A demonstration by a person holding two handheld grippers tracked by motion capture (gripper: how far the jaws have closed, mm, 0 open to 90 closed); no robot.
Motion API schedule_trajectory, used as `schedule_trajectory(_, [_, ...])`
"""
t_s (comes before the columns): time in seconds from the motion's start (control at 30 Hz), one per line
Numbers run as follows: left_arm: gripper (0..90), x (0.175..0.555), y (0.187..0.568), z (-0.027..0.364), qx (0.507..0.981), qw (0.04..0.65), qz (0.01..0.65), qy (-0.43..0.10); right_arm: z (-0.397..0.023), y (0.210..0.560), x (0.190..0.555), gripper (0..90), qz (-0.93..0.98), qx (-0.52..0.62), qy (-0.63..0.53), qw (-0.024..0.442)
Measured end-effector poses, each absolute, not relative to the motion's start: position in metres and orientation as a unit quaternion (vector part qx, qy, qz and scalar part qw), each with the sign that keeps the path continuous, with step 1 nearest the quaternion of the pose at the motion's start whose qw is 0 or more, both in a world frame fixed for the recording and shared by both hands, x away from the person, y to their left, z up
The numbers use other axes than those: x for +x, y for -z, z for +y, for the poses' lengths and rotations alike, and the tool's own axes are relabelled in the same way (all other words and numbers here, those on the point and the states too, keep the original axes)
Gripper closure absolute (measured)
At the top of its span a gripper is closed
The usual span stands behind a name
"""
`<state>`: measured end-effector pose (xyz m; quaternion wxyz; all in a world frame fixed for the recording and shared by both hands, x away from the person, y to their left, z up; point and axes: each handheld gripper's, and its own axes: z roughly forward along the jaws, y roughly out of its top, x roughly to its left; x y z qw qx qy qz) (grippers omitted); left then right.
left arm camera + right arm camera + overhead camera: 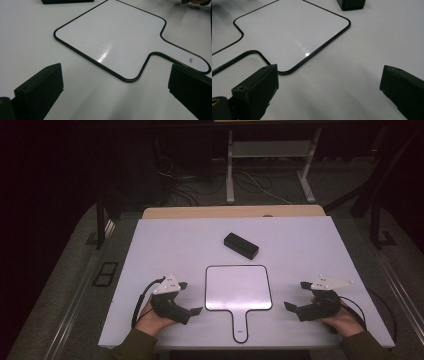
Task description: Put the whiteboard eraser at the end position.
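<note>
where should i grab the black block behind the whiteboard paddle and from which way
Take the black block across its two long sides, near the middle, coming down from above. It lies flat and slantwise on the table, apart from the whiteboard paddle, so the jaws would likely need turning to match its slant. Both the left gripper and right gripper are open.

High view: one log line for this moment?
left gripper: open, empty | right gripper: open, empty | white black-rimmed paddle-shaped board: flat between them, untouched | black rectangular block: beyond board
</note>
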<state>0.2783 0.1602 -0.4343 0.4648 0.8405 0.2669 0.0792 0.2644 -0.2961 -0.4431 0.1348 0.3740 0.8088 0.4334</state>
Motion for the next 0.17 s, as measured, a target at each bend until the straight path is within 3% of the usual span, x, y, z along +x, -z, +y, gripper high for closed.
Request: schedule_trajectory(0.17, [0.0, 0.2785, 0.4344, 0.1599, 0.842, 0.464, 0.266, -0.079, -0.2955, 0.443, 0.2642, 0.9, 0.81, 0.371, -0.433, 0.135])
